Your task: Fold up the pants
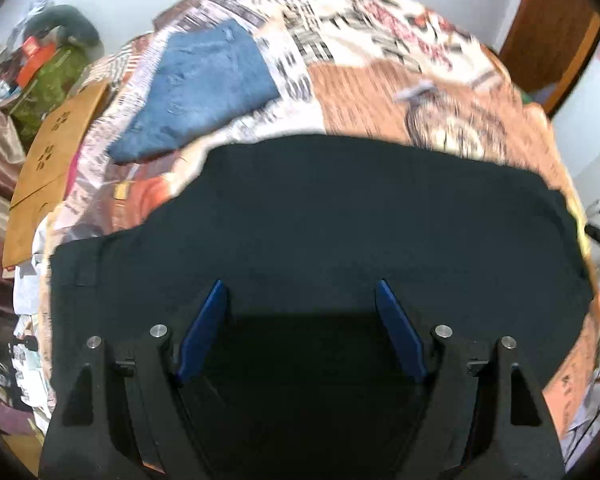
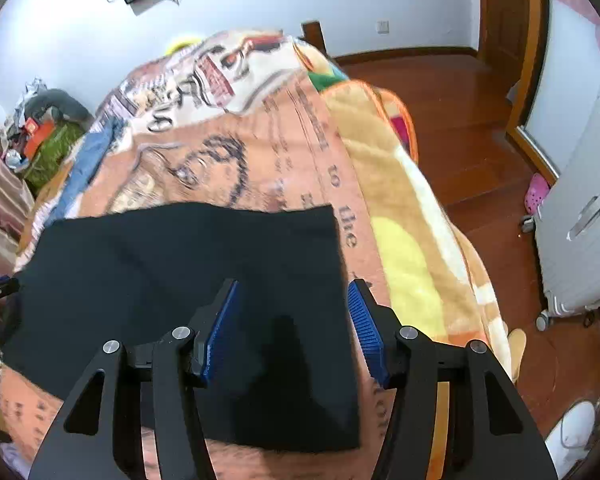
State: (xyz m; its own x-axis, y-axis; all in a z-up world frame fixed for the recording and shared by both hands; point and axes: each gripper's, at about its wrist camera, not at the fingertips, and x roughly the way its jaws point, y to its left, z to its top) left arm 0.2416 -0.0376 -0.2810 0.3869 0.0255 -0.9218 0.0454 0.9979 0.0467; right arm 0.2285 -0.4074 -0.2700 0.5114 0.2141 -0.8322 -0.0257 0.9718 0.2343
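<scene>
Lying flat on the blanket (image 2: 300,152), black pants (image 1: 340,220) look soft, limp; both grippers, left (image 1: 300,292) and right (image 2: 294,292), gape empty above; pinch hem corners.

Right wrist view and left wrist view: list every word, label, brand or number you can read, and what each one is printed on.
"to" and "the": on the patterned blanket, right wrist view, in a line of print running past the black pants.
The rest of that line and the other print on the blanket: too blurred to read.
Orange box on the far clutter: white mark, too small to read.
Left wrist view: all print on the blanket is motion-blurred; nothing readable.
</scene>
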